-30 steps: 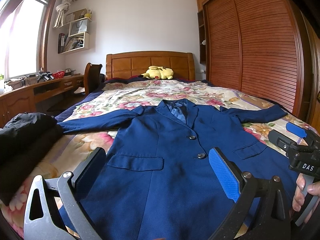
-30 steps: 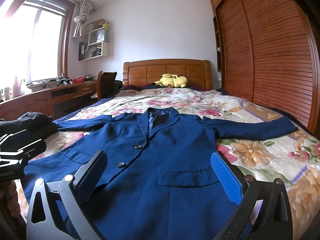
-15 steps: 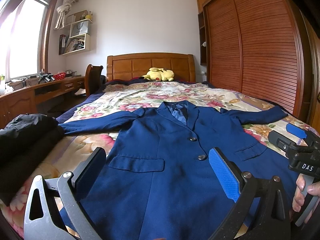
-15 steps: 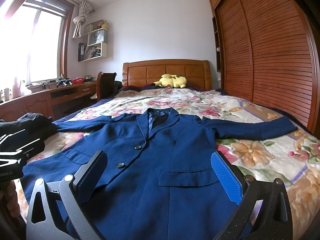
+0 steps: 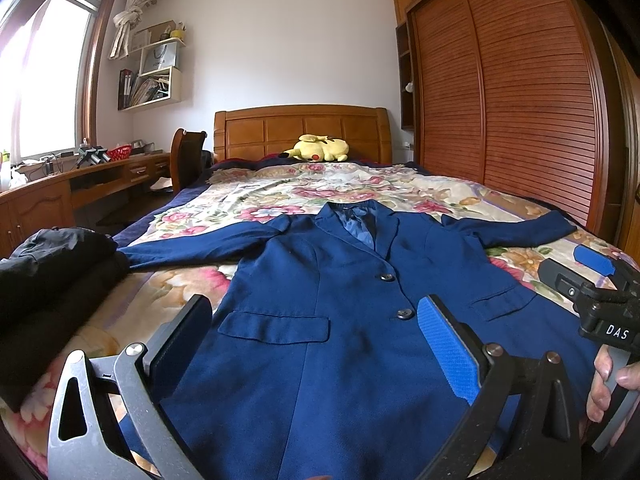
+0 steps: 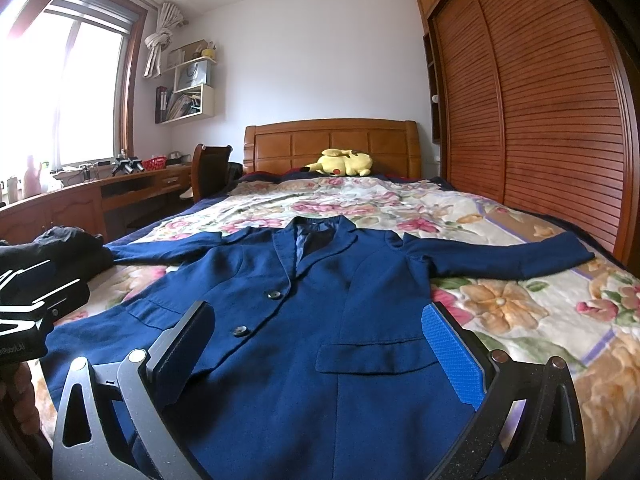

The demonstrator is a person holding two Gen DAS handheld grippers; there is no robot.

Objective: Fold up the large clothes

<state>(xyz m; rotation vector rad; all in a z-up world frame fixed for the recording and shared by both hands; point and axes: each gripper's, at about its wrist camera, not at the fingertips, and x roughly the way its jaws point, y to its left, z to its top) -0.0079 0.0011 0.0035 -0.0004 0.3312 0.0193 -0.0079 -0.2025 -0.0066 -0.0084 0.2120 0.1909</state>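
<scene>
**Folding not begun: jacket flat, both grippers spread above the hem**

Almost nothing is seen to have moved since the earlier frames: both views are framed nearly as they were, with only a slight drift of the cameras, and the jacket lies in the same pose.

Task item. Navy jacket (image 5: 320, 360) is spread face up on the floral bedspread (image 5: 280, 196), filling the centre and lower half of both wrist views. Collar points toward the headboard at upper centre; hem lies at the bottom edge. Sleeves are stretched out to mid-left and mid-right. Two buttons appear fastened; both pocket flaps lie flat. No crease or fold is visible.

Tools. Left gripper (image 5: 314, 344) is held wide, nothing between its pads, over the lower jacket front. Right gripper (image 6: 318, 346) is likewise held wide and empty, over the lower front. Contact with the cloth cannot be told from either view. Each tool is glimpsed at the edge of the other's frame.

Surroundings. Dark clothes (image 5: 48, 276) are heaped at mid-left, just beside the sleeve end. Yellow plush toy (image 5: 320, 148) is noted at upper centre by the headboard.

Progress, as judged. Laying out and smoothing appear done. Every fold is left: sleeves brought inward, sides folded in, then the body doubled from hem toward collar.
</scene>
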